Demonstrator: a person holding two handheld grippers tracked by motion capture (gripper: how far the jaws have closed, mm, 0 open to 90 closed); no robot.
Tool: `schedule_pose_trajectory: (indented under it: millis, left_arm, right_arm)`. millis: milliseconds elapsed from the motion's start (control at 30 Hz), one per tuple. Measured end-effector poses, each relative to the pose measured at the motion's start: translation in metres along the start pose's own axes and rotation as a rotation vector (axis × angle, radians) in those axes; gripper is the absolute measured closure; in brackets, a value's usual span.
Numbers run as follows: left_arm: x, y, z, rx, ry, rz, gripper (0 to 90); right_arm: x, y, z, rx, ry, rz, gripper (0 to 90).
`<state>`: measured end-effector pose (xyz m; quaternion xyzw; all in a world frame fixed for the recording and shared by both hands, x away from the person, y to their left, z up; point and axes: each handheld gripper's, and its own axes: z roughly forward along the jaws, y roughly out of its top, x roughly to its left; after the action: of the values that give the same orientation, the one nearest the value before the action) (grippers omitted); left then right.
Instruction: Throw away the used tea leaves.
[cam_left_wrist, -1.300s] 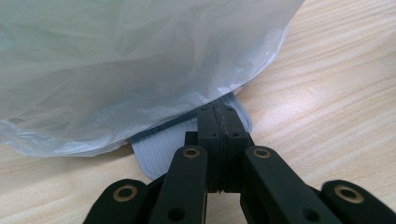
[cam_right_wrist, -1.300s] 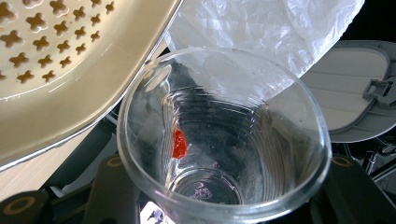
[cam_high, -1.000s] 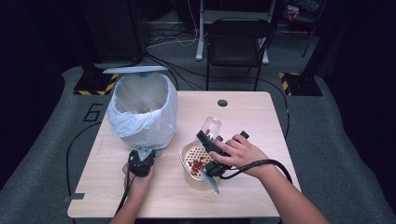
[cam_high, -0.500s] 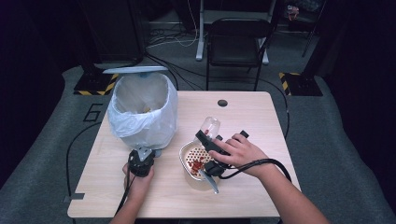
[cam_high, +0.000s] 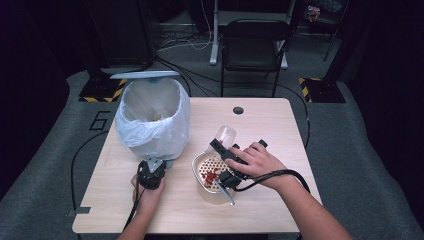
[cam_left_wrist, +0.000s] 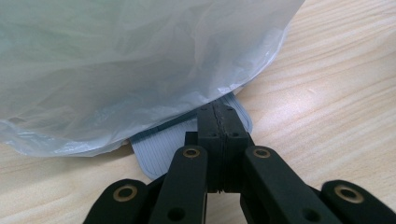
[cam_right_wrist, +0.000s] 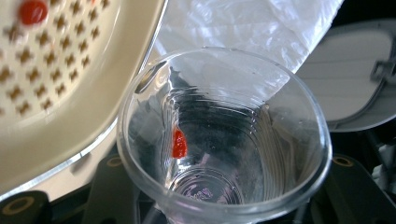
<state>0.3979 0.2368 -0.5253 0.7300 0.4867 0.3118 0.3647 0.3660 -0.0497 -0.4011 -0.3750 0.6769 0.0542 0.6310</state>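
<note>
The right gripper pinches a clear cup, tipped over the cream strainer bowl mid-frame. The left gripper is pressed together, lower left.

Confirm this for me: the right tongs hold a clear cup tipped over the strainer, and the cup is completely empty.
Not quite. The right tongs do hold the clear cup tipped over the strainer, but the cup is not completely empty: the right gripper view shows one red piece stuck to its inner wall.

Clear cup, cream perforated strainer, red bits.
</note>
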Motion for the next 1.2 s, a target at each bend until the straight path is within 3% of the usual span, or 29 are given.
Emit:
schedule_pose_trajectory:
  millis: [67,267,300,533,667,800,1100,1200]
  left_arm:
    - [0.001,0.0,0.0,0.001,0.01,0.021,89.5]
    - [0.001,0.0,0.0,0.0,0.009,0.019,89.5]
    - [0.0,0.0,0.0,0.002,-0.001,0.003,89.5]
    - [0.0,0.0,0.0,0.006,-0.007,-0.003,89.5]
    - [0.001,0.0,0.0,0.004,-0.003,0.004,89.5]
    - [0.001,0.0,0.0,0.003,-0.003,0.005,89.5]
    - [0.001,0.0,0.0,0.004,-0.004,0.003,89.5]
    - [0.001,0.0,0.0,0.003,-0.004,0.003,89.5]
  right_arm:
    - [-0.003,-0.003,0.0,-0.014,-0.001,0.061,44.8]
    - [-0.005,-0.013,0.003,-0.039,0.023,0.293,44.8]
    - [-0.007,-0.016,0.003,-0.047,0.034,0.336,44.8]
    - [-0.023,-0.04,0.004,-0.102,0.061,0.703,44.9]
    - [-0.029,-0.056,0.006,-0.141,0.078,0.937,44.8]
    - [-0.033,-0.07,0.01,-0.182,0.144,1.168,44.8]
    - [-0.055,-0.085,0.018,-0.295,0.267,1.582,45.2]
    - [-0.064,-0.09,0.021,-0.294,0.281,1.682,45.0]
